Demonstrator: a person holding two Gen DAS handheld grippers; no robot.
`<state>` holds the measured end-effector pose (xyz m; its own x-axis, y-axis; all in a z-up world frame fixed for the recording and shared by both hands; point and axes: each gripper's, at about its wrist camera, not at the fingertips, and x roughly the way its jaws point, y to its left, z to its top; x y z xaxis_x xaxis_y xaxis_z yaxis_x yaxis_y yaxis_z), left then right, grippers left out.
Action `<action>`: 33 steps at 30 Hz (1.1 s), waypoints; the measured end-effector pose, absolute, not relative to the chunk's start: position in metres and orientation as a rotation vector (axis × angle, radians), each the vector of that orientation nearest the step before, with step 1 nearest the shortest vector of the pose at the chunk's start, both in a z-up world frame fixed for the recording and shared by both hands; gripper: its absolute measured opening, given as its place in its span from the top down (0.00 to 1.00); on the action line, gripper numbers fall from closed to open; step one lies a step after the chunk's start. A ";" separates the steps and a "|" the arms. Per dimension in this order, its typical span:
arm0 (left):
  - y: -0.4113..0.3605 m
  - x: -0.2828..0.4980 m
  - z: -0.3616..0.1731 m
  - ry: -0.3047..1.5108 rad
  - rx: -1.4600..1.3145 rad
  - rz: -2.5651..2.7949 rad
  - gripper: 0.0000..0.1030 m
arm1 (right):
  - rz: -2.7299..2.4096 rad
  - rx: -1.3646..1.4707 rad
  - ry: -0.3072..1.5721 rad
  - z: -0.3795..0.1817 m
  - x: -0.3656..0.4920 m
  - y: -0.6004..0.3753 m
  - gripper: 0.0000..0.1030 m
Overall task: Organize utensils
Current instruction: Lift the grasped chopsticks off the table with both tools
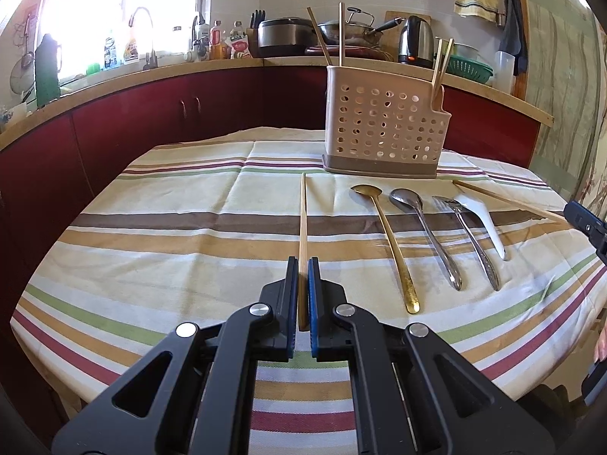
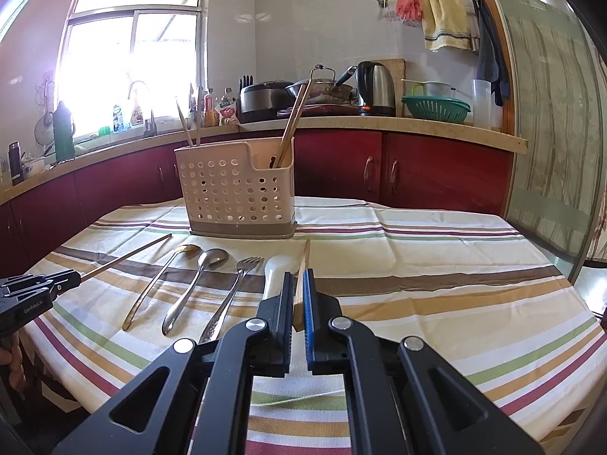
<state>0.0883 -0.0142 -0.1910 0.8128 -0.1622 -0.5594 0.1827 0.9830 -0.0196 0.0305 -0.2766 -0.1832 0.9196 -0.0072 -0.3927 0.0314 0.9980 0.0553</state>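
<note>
1. A wooden chopstick (image 1: 302, 223) runs forward from the left gripper (image 1: 302, 265), whose jaws pinch its near end.
2. A second chopstick (image 2: 303, 269) is clamped likewise in the right gripper (image 2: 302, 276), just beside the white spoon (image 2: 275, 271).
3. Between the two grippers lie a gold spoon (image 1: 387, 242), a steel spoon (image 1: 425, 231) and a fork (image 1: 468, 239) on the striped tablecloth (image 1: 170, 227).
4. Beyond them stands the perforated utensil holder (image 1: 383, 129), with chopsticks upright in it.

Home kitchen: far counter (image 2: 417, 123) w/ kettle (image 2: 375, 87), rice cooker (image 2: 261, 100), wok (image 2: 322, 89), sink tap (image 2: 138, 91) by window (image 2: 132, 49); towels (image 2: 445, 19) hung far right.
</note>
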 end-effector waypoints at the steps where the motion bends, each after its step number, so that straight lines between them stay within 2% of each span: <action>1: -0.014 0.089 -0.191 0.593 0.038 -0.183 0.94 | -0.021 0.062 0.403 -0.182 0.031 -0.277 0.95; 33: -0.005 0.074 -0.151 0.509 0.009 -0.193 0.94 | -0.010 0.069 0.290 -0.134 0.021 -0.277 0.95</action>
<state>0.0737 -0.0046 -0.1514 0.8553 -0.1814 -0.4853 0.1856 0.9818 -0.0397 0.0208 -0.2771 -0.1338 0.9582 0.0005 -0.2862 0.0195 0.9976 0.0669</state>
